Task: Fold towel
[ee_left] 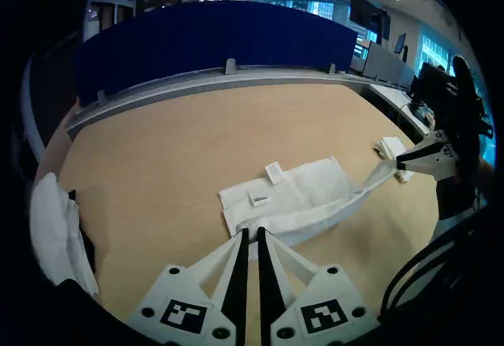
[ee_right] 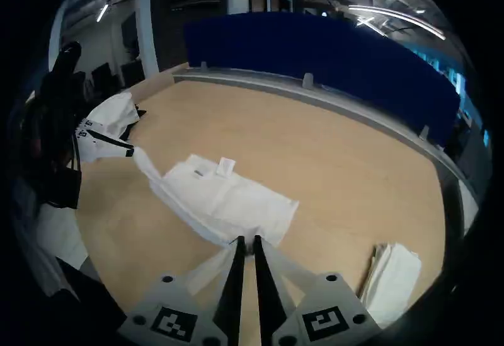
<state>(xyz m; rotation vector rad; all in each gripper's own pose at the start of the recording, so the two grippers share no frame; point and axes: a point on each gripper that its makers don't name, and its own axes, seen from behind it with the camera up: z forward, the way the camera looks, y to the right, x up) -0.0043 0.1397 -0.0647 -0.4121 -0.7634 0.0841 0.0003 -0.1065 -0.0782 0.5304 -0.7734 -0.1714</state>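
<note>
A white towel (ee_left: 296,191) with two small labels lies partly folded in the middle of the wooden table (ee_left: 189,144). In the left gripper view my left gripper (ee_left: 252,236) is shut on the towel's near corner. Farther right, the right gripper (ee_left: 398,164) pinches the other corner, and the edge between them hangs stretched above the table. In the right gripper view the right gripper (ee_right: 246,242) is shut on the towel (ee_right: 227,198) at its near corner. The left gripper (ee_right: 131,151) grips the far corner at the left.
A stack of folded white towels (ee_left: 394,147) (ee_right: 390,276) rests near the table's edge. A loose pile of white cloth (ee_left: 53,232) (ee_right: 116,113) lies at the opposite end. A blue partition (ee_left: 214,40) (ee_right: 327,53) runs along the back of the table.
</note>
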